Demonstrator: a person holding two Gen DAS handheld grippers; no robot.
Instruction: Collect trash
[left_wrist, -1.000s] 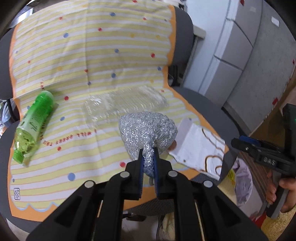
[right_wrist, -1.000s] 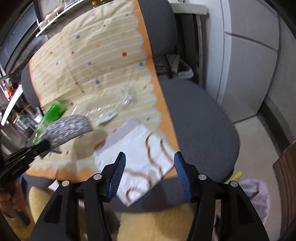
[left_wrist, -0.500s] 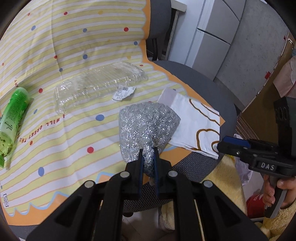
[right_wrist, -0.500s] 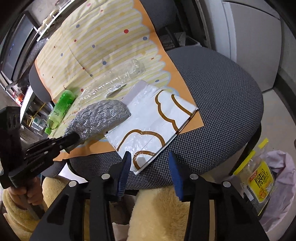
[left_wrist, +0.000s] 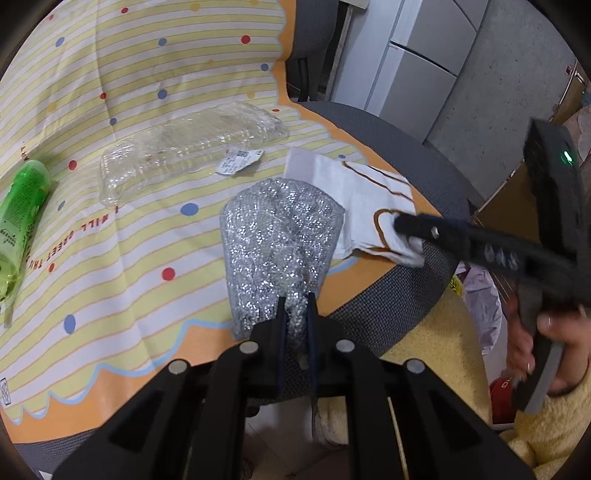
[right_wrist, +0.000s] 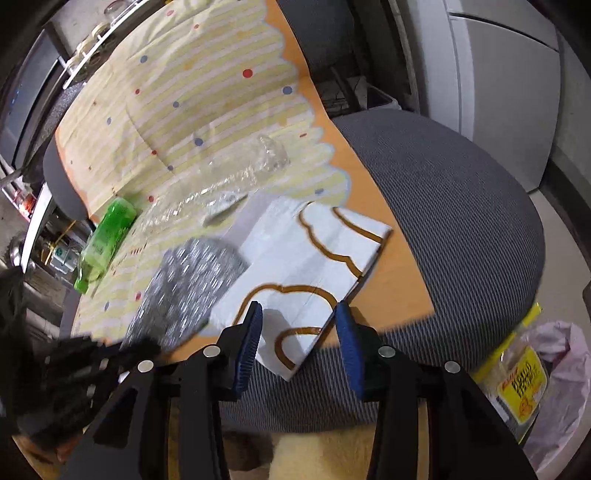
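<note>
Risk 1: the white bag (right_wrist: 310, 266) lies flat on the striped cloth (left_wrist: 110, 240), its near corner hanging over the seat edge. If my right gripper (right_wrist: 299, 343) closes too deep, I judge it pinches the cloth along with the bag and drags everything on it: the green bottle (left_wrist: 18, 225) and the clear plastic tray (left_wrist: 192, 147) could roll off the chair (right_wrist: 461, 221).

Risk 2: the silver pouch (left_wrist: 280, 251) overlaps the bag's left edge, so pulling the bag may tug it.

Left gripper (left_wrist: 295, 321): jaws together, clamped on the pouch's narrow end; the pouch body looks to rest on the cloth.

Right gripper: jaws apart, straddling the bag's near corner. In the left view its tips look to touch the bag, nothing gripped yet.

Trash bag (right_wrist: 554, 376) sits on the floor, lower right.
</note>
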